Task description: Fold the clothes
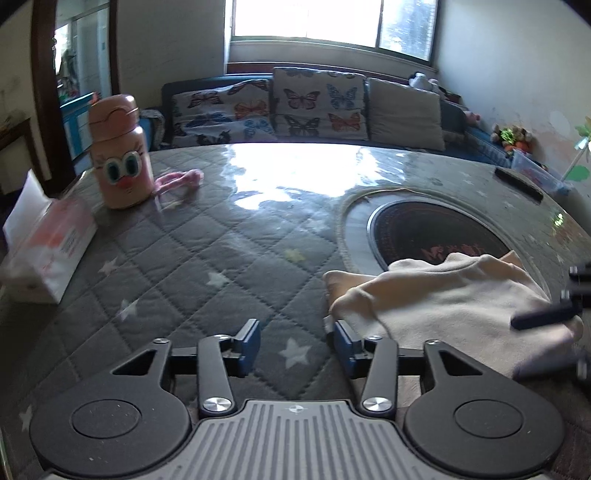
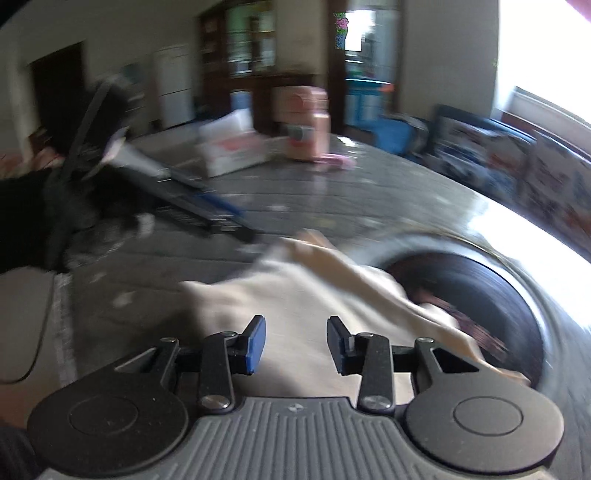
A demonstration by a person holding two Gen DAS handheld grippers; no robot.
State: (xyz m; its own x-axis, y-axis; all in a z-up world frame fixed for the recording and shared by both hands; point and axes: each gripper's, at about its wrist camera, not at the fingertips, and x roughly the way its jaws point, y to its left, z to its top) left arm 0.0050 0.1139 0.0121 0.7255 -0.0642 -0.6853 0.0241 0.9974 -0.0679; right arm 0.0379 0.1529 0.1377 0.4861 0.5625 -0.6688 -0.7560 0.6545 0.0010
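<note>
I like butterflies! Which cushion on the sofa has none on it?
The plain beige cushion at the right end. The two others, and, are covered in coloured butterflies; this one has no print at all.

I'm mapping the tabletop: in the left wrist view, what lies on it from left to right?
Tissue box → pink bottle → pink strap → dark round inset → cream garment.

Pink kids' bottle w/ cartoon eyes, tissue box nearby on the quilted grey table cover. Butterfly cushions on the sofa behind, under the window.
</note>
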